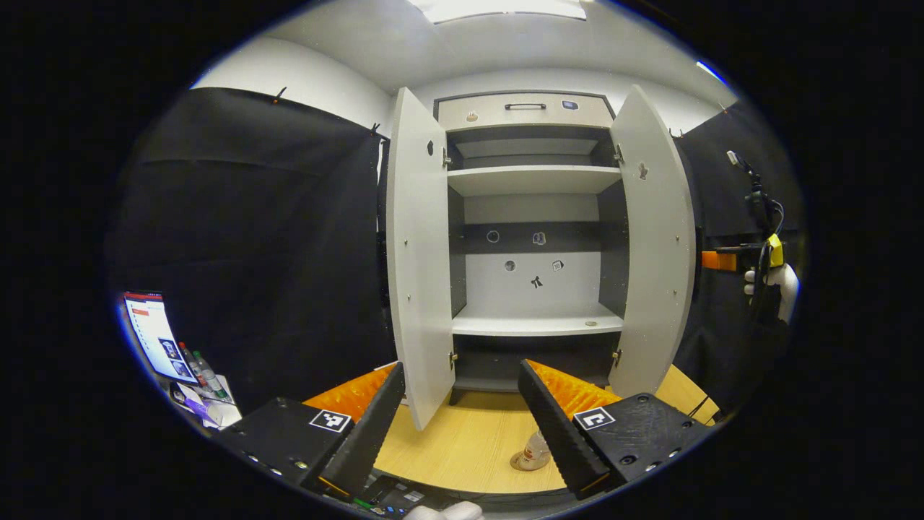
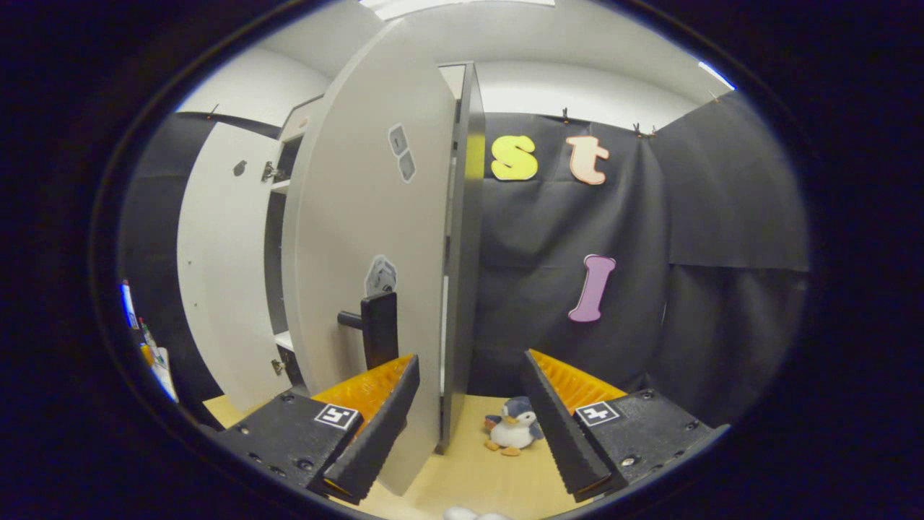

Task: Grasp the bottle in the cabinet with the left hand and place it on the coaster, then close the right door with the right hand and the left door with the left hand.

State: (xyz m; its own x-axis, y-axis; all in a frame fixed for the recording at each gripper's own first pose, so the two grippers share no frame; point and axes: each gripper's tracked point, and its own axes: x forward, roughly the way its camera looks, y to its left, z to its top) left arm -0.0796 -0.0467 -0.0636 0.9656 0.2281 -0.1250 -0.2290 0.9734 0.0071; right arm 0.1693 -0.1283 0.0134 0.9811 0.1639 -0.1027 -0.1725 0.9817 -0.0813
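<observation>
A: We find the bottle (image 1: pixel 535 451) standing on the coaster (image 1: pixel 521 464) on the worktop (image 1: pixel 462 440), out of the cabinet (image 1: pixel 534 217), beside our spread, empty left claw (image 1: pixel 462 426).

B: We hold the right claw (image 2: pixel 469 419) spread astride the right door (image 2: pixel 361 238) edge near its handle (image 2: pixel 375 328), apparently placed to push it shut; the left door (image 1: pixel 419 253) stands open.

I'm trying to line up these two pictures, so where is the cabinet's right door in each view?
Left gripper view: the right door stands open, right of centre, inner face showing.
Right gripper view: the right door is large at centre-left, its outer face and handle toward the camera.
Shared landmark: the open left door, behind it at the left in the right gripper view.
</observation>
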